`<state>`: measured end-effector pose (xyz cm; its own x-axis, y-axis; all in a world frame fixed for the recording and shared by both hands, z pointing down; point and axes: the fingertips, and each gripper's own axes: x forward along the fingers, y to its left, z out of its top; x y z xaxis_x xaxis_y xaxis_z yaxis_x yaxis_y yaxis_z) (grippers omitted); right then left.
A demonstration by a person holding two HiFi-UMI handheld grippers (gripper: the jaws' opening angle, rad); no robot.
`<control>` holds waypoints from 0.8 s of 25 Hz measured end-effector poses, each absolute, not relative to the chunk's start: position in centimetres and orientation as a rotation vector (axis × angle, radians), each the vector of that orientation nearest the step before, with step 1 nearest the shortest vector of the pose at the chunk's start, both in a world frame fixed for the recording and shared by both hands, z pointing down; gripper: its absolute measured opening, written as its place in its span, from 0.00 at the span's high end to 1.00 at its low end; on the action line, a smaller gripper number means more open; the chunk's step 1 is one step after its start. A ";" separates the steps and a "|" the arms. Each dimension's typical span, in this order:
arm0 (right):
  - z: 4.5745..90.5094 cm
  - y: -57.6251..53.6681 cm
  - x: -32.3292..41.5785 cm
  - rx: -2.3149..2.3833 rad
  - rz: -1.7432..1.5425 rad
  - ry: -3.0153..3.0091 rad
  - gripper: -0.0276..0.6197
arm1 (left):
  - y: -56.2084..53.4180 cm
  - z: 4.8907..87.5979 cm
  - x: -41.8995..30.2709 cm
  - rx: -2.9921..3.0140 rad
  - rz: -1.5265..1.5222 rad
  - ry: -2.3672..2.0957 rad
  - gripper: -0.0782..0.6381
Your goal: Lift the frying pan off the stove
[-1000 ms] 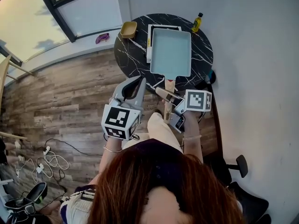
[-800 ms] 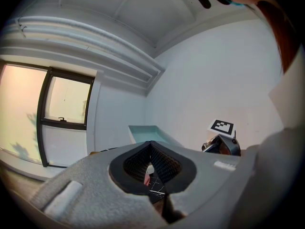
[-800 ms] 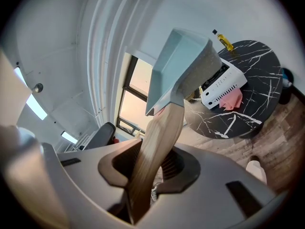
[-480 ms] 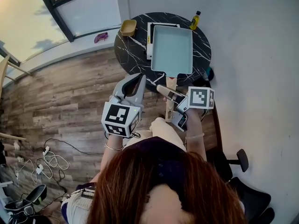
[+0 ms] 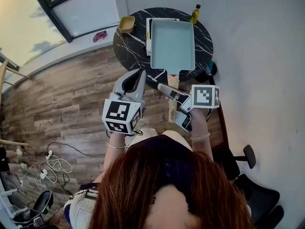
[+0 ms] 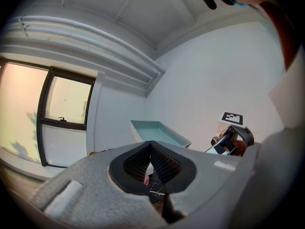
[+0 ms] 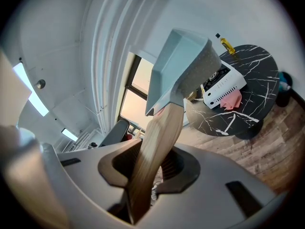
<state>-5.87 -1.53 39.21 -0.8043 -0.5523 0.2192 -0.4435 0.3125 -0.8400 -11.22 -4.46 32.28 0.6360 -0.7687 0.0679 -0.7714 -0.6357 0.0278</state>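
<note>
Frying pan (image 5: 171,44): rising a little above the stove (image 5: 148,36) — it is showing slightly larger in the head view than a second ago.
Right gripper (image 5: 165,89): rising along with the pan, its jaws clamped on the wooden handle (image 5: 172,109).
Head view: shifting — the round marble table (image 5: 128,49) and the oil bottle (image 5: 194,14) are sliding toward the top edge, and more of the office chair (image 5: 248,156) is coming in at the lower right.

The round black marble table (image 5: 128,49) bears a white stove (image 5: 148,31), a pink cloth (image 7: 231,100) just beside it, a yellow bottle (image 5: 194,14) and a tan bowl (image 5: 126,25) at its rim.
</note>
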 end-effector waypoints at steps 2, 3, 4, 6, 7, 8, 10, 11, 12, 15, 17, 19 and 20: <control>39.0 -0.6 -5.8 -0.936 -1.510 2.459 0.80 | -3.7 32.1 -11.0 2.799 0.073 -1.321 0.87; 39.0 -0.4 -5.7 -0.936 -1.510 2.460 0.80 | -3.6 32.0 -10.9 2.800 0.072 -1.324 0.87; 39.0 -0.4 -5.6 -0.933 -1.512 2.459 0.80 | -3.6 32.0 -10.7 2.801 0.072 -1.326 0.87; 39.0 -0.1 -5.3 -0.921 -1.516 2.459 0.80 | -3.4 31.9 -10.4 2.803 0.075 -1.331 0.87; 38.9 0.4 -5.1 -0.916 -1.515 2.462 0.80 | -2.9 31.8 -10.1 2.804 0.077 -1.335 0.87; 38.8 1.3 -4.7 -0.911 -1.513 2.467 0.80 | -2.0 31.7 -9.6 2.805 0.078 -1.342 0.87; 38.7 3.5 -3.6 -0.895 -1.506 2.476 0.80 | 0.3 31.5 -8.5 2.810 0.080 -1.358 0.87; 38.6 4.1 -3.3 -0.886 -1.503 2.479 0.80 | 0.9 31.5 -8.1 2.810 0.081 -1.364 0.87; 38.5 4.2 -3.3 -0.880 -1.504 2.481 0.80 | 1.0 31.5 -8.1 2.809 0.084 -1.368 0.87; 38.5 3.9 -3.7 -0.873 -1.523 2.483 0.80 | 0.6 31.5 -8.5 2.792 0.089 -1.379 0.87; 38.4 3.9 -3.8 -0.869 -1.535 2.485 0.80 | 0.5 31.6 -8.6 2.782 0.091 -1.385 0.87; 38.3 4.0 -3.9 -0.864 -1.541 2.489 0.80 | 0.6 31.5 -8.6 2.778 0.094 -1.388 0.87; 38.3 4.3 -3.8 -0.861 -1.544 2.489 0.80 | 0.8 31.5 -8.5 2.778 0.094 -1.390 0.87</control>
<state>-3.77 4.28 38.26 -0.8374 -0.5036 0.2124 -0.4141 0.3311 -0.8479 -8.53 0.84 31.45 0.5984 -0.7982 0.0693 -0.8003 -0.5996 0.0036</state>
